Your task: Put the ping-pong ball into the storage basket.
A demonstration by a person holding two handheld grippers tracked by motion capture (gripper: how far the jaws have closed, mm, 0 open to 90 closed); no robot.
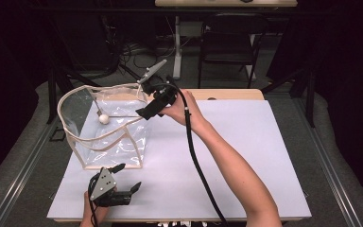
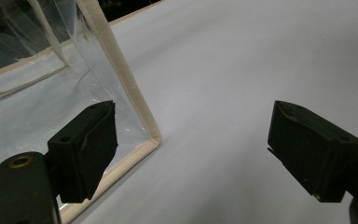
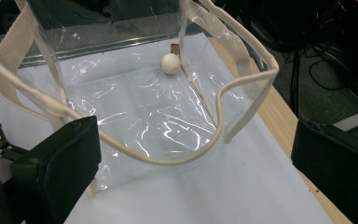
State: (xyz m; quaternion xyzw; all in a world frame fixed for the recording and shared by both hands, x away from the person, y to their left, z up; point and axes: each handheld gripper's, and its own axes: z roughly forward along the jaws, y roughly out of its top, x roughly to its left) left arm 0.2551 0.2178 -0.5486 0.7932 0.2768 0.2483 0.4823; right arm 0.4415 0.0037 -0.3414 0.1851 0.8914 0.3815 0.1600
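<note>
The clear bag [image 1: 105,126] stands open at the table's [image 1: 246,156] ten o'clock, a white ball [image 1: 104,118] on its floor. The right gripper [image 1: 146,113], jaws spread and empty, hangs at the rim's three o'clock, nearer the ball. The left gripper [image 1: 128,177], also spread, waits at six o'clock.

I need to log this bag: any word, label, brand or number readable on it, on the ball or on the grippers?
None can be read. The clear bag, its cream trim and the white ball are plain, and the left gripper and right gripper carry no visible lettering.
</note>
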